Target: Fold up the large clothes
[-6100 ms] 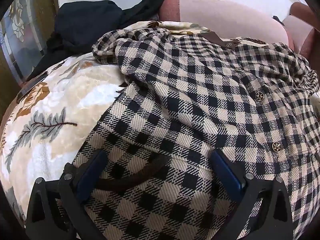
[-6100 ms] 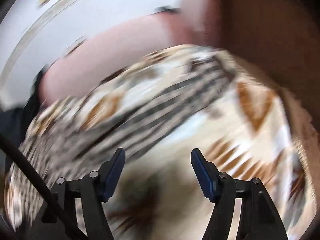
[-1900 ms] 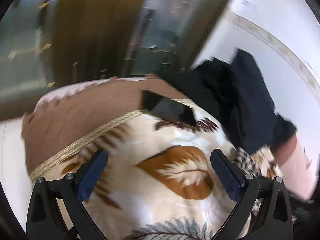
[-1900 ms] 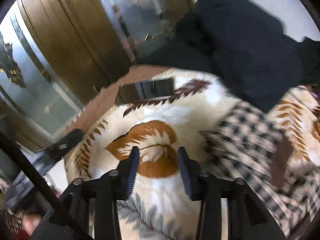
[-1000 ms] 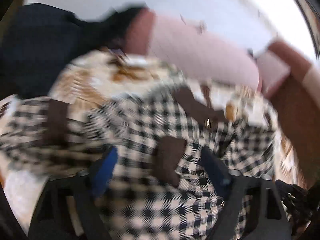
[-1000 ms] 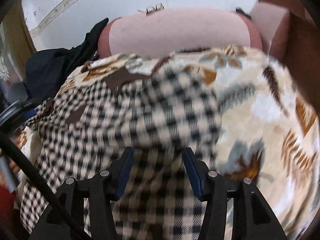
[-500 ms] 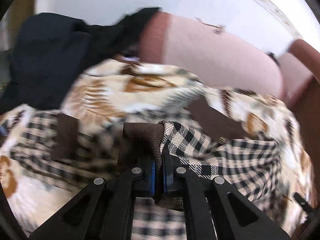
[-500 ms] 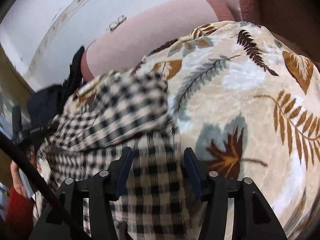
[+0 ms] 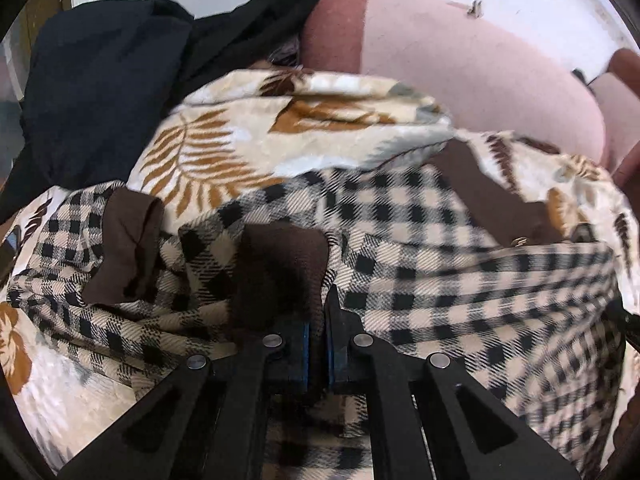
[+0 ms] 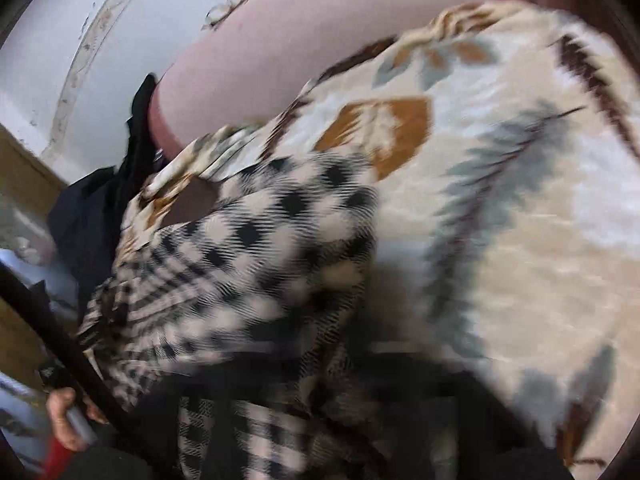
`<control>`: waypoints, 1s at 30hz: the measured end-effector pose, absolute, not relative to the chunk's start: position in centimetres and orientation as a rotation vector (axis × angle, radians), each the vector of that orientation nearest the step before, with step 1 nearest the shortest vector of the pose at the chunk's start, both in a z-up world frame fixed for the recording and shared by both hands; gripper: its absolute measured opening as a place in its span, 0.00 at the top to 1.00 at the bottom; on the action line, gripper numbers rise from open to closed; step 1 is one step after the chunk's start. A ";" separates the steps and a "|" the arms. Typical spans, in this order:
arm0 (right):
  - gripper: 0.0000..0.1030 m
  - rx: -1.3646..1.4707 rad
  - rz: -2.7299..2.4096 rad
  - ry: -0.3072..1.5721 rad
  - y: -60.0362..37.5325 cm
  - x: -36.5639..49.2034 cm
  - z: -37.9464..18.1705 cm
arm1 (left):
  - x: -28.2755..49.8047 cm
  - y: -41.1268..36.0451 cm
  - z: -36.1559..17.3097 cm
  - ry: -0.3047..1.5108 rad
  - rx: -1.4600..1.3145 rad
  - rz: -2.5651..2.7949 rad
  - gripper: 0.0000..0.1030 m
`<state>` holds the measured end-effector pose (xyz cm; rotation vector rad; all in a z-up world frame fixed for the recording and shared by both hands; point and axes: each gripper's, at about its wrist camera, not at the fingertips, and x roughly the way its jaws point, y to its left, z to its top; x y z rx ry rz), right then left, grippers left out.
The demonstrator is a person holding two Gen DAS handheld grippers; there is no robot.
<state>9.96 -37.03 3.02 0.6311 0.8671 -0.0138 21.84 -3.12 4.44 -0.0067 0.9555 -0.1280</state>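
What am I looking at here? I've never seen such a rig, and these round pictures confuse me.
No robot: a person holds a two-finger gripper in each hand, each with a fisheye camera looking along its fingers. The left wrist view shows the left gripper shut on the brown cuff of a checked shirt, which lies on a leaf-patterned blanket. Dark clothes are piled behind. The right wrist view is blurred; the right gripper has just been closing, with checked cloth between its jaws.

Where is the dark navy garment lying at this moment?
In the left wrist view the dark navy garment lies at the upper left, behind the leaf-print blanket and beside the pink cushion, apart from the checked shirt.
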 end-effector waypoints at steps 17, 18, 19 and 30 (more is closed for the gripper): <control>0.64 0.499 -0.094 0.933 -36.5 -0.3 6.2 | 14.7 -2.7 7.6 0.863 0.132 -0.179 0.48; 0.63 0.473 -0.075 0.953 -35.8 -1.8 6.5 | 13.2 -1.7 8.2 0.844 0.112 -0.187 0.43; 0.58 0.444 -0.052 0.977 -34.7 -3.5 6.5 | 12.1 -1.1 8.5 0.839 0.102 -0.193 0.43; 0.74 0.247 0.108 1.108 -24.6 -10.2 3.7 | 2.0 6.9 5.7 0.952 -0.011 -0.118 0.42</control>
